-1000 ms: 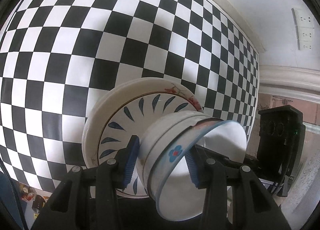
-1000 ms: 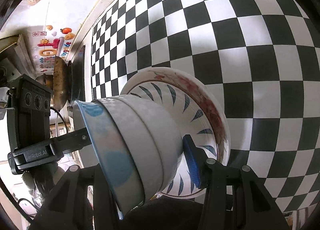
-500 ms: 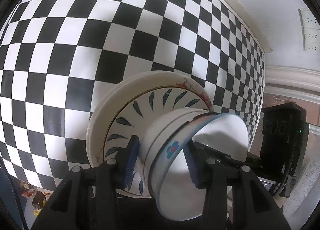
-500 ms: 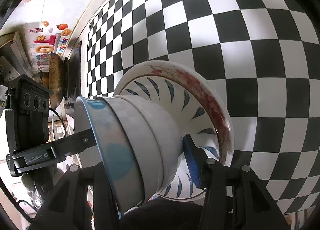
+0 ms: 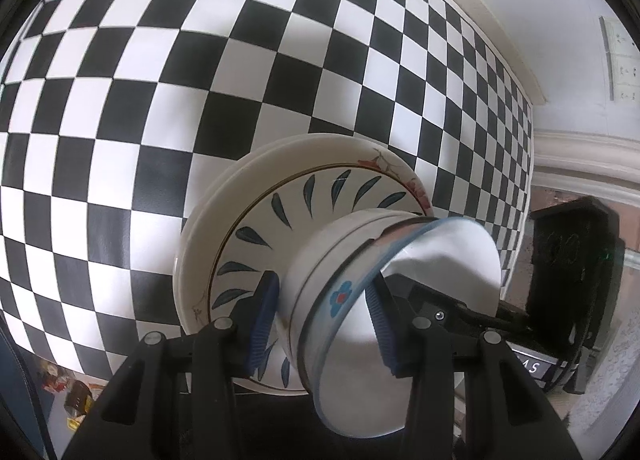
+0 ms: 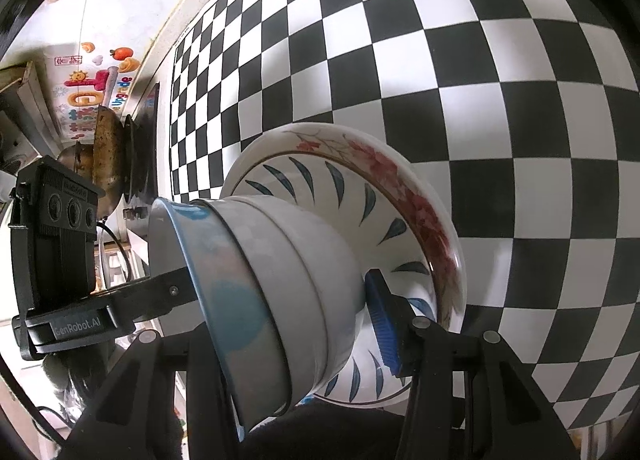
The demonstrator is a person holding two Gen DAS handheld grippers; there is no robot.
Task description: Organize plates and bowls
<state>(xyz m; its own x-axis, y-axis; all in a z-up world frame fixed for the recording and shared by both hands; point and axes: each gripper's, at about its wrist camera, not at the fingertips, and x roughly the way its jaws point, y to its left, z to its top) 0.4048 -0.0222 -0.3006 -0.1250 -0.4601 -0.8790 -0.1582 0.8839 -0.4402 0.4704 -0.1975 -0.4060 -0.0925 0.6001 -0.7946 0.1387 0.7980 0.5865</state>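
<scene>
Both grippers are clamped across the same nest of bowls from opposite sides. The left gripper [image 5: 322,320] has one blue ribbed pad outside the lower white bowls and the other inside the top one, and the right gripper [image 6: 300,316] bites the far side the same way, though its inner finger is hidden behind the bowls.

The stack of white ceramic bowls, topped by a blue-rimmed bowl with a small flower print [image 5: 404,300], sits in the middle of a white plate painted with dark blue leaf strokes [image 5: 280,228]. That plate rests on a wider white plate with a red blossom rim [image 6: 404,188], down on the black-and-white chequered bench [image 5: 200,60].

The risk, as I see it, is uneven pull. The bowls are glazed and only nested, so if one side rises faster the stack tilts and a lower bowl could slide out. A hard squeeze could chip a rim, and a dragged foot could shift the plates beneath.
</scene>
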